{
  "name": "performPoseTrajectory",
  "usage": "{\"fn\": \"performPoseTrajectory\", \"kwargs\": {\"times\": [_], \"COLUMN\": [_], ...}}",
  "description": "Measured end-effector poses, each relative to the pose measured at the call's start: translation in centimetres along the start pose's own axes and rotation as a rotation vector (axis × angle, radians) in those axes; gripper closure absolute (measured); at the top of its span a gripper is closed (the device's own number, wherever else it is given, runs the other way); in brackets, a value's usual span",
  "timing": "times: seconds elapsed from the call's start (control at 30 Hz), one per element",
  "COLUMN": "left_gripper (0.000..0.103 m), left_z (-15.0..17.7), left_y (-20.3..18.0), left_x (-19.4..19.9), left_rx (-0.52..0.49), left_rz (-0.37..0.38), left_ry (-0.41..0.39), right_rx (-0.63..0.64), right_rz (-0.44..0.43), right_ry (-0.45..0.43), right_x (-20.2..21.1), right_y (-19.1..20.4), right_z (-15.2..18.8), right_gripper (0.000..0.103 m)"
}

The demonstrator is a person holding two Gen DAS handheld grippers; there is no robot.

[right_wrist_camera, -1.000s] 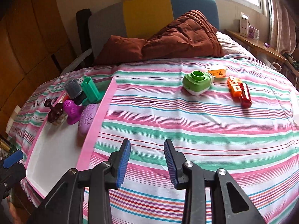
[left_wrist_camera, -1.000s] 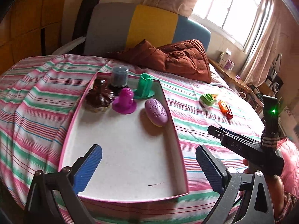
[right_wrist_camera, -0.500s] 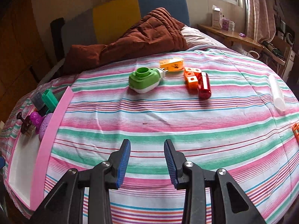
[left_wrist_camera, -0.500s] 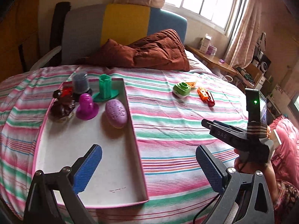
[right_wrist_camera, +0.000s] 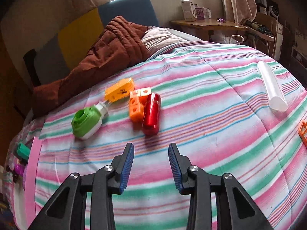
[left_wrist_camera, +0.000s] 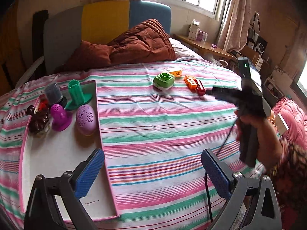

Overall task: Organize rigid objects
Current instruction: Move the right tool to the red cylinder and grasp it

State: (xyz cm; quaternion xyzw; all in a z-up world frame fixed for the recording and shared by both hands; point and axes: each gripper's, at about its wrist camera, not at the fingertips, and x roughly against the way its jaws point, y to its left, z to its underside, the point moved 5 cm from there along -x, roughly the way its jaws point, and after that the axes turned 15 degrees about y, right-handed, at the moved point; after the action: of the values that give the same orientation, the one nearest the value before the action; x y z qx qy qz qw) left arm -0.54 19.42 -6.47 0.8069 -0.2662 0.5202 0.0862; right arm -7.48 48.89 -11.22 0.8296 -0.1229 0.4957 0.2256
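A pink-rimmed white tray (left_wrist_camera: 99, 115) lies on the striped bed at the left and holds a green piece (left_wrist_camera: 77, 94), a grey cap (left_wrist_camera: 53, 94), a purple piece (left_wrist_camera: 59, 117), a lilac egg shape (left_wrist_camera: 86, 119) and a dark brown piece (left_wrist_camera: 38, 121). Loose on the bedspread are a green-white object (right_wrist_camera: 86, 121), an orange-yellow box (right_wrist_camera: 120, 91), an orange block (right_wrist_camera: 137, 105) and a red cylinder (right_wrist_camera: 151, 114). My right gripper (right_wrist_camera: 150, 167) is open and empty just short of the red cylinder. My left gripper (left_wrist_camera: 152, 172) is open and empty over the tray's near right edge.
A white tube (right_wrist_camera: 271, 88) and an orange piece (right_wrist_camera: 303, 132) lie at the right of the bed. A brown quilt (left_wrist_camera: 124, 48) is bunched at the headboard. A wooden side table (right_wrist_camera: 207, 23) with boxes stands behind. The right hand holding its gripper (left_wrist_camera: 247, 111) shows in the left view.
Both grippers have swung right. The right gripper has moved closer to the loose objects, now in front of the red cylinder. The left view shifted from the tray toward the bed's middle.
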Motion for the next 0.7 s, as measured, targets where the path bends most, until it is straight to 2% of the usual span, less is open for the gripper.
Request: {"fn": "performPoseTrajectory", "kwargs": {"times": [0.13,0.27,0.37,0.57,0.7], "left_gripper": [0.002,0.002,0.002,0.002,0.002], "left_z": [0.1,0.0,-0.1,-0.4,-0.7], "left_y": [-0.1,0.3,0.7,0.7,0.0], "left_x": [-0.5,-0.8,-1.0,-1.4,-1.6], "left_rx": [-0.001,0.015,0.028,0.040,0.030], "left_rz": [-0.006,-0.016,-0.025,-0.022,-0.015], "left_ry": [0.016,0.027,0.037,0.052,0.055], "right_rx": [-0.027,-0.023,-0.007,0.063,0.046], "right_rz": [-0.018,-0.012,-0.001,-0.003,-0.044], "right_ry": [-0.020,0.008,0.035,-0.007,0.009], "right_x": [-0.8,-2.9,-4.5,-4.7,-4.6], "right_y": [-0.1,0.3,0.5,1.0,0.3], "right_z": [-3.6,-5.4,-5.8,-6.2,-5.7], "right_gripper": [0.066,0.070,0.073,0.074,0.074]}}
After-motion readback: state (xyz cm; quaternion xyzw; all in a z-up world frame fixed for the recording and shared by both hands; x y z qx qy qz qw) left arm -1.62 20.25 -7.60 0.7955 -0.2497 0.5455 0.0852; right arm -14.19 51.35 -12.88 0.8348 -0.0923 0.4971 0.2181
